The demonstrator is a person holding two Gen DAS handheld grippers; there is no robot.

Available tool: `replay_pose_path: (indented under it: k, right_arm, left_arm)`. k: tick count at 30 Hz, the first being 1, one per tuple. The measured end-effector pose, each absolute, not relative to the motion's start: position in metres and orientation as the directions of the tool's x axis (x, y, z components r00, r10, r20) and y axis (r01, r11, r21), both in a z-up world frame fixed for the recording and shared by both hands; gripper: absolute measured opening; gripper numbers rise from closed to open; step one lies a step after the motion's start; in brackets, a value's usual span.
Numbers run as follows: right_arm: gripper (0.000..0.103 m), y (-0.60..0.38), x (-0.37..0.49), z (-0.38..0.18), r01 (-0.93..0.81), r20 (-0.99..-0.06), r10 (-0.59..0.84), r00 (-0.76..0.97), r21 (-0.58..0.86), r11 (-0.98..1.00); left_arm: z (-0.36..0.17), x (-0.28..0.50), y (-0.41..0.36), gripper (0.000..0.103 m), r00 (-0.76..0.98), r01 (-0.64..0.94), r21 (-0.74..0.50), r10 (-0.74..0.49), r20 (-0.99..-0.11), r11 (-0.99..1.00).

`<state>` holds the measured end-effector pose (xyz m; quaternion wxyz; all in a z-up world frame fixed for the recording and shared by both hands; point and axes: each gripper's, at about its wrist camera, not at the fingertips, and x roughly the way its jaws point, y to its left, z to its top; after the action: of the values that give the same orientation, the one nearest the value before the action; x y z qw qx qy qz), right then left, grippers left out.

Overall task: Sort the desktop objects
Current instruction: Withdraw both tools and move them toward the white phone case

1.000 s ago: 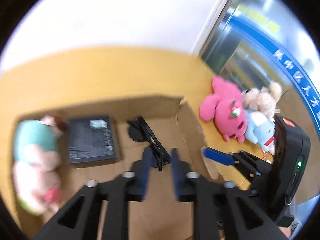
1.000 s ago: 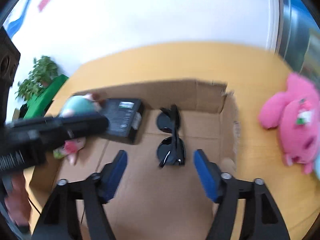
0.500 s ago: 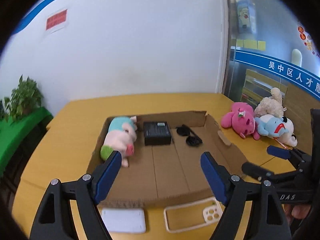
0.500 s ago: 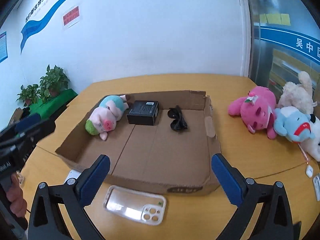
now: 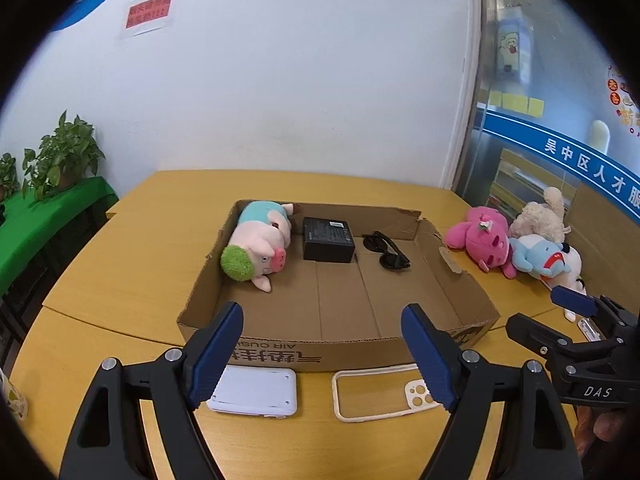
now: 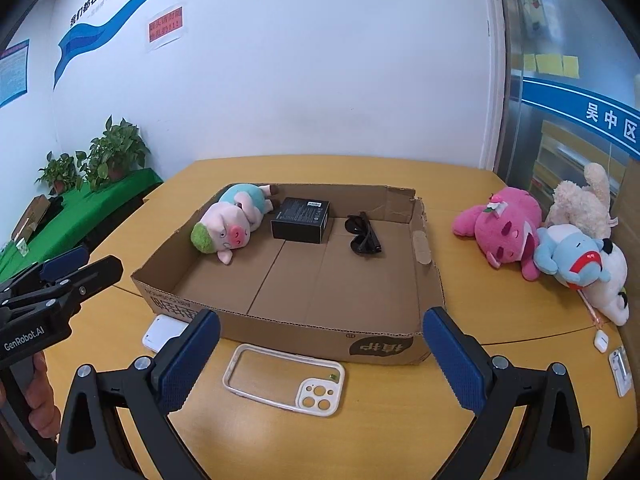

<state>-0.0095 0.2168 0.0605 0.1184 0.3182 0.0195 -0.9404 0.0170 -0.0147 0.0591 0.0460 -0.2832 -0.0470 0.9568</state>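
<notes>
Blue pads frame both my views: the left gripper [image 5: 322,350] and the right gripper [image 6: 320,358] each stand released, jaws spread wide with nothing between them, both hanging over the near edge of the yellow table [image 6: 500,312].

Nearest me, on bare tabletop just before the box, I count two flat things: one clear phone case [image 6: 285,379] with a camera cutout, and one white device [image 5: 254,394] to its left. Neither touches a pad.

Beyond them sits one shallow cardboard box [image 6: 280,326], its front wall low and its right rear corner torn. Inside I count three items, all along the far wall: one pig plush [image 6: 230,228] at the left, one black box [image 6: 301,219] in the middle, one pair of sunglasses [image 6: 363,234] to the right. The near half of the box floor is open cardboard.

To the right of the box, well apart from it, I see a cluster of plush toys [image 6: 552,236] touching one another: one pink, one blue, one cream, one white. Two small white objects [image 6: 610,350] lie by the table's right edge.
</notes>
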Motion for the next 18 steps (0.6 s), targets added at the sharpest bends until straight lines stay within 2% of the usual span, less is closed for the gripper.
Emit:
replay_pose_path:
  k: [6, 10, 13, 18]
  right_arm:
    - [0.103, 0.219, -0.017, 0.042, 0.286, -0.633, -0.268, -0.726, 0.077, -0.955]
    - [0.103, 0.216, -0.025, -0.005, 0.405, -0.722, -0.355, -0.594, 0.112, -0.907]
    - [0.103, 0.223, -0.035, -0.046, 0.381, -0.791, -0.347, -0.504, 0.157, -0.911]
    - [0.101, 0.238, -0.051, -0.080, 0.352, -0.804, -0.408, -0.432, 0.267, -0.897]
  left_arm:
    - [0.037, 0.000, -0.011, 0.081, -0.786, -0.103, -0.144, 0.169, -0.595, -0.984]
    - [0.003, -0.019, -0.011, 0.081, -0.692, -0.155, -0.200, 0.251, -0.677, -0.968]
    - [-0.026, -0.034, -0.010, 0.081, -0.608, -0.169, -0.233, 0.288, -0.740, -0.958]
    - [-0.069, -0.057, 0.001, 0.079, -0.500, -0.182, -0.268, 0.323, -0.803, -0.946]
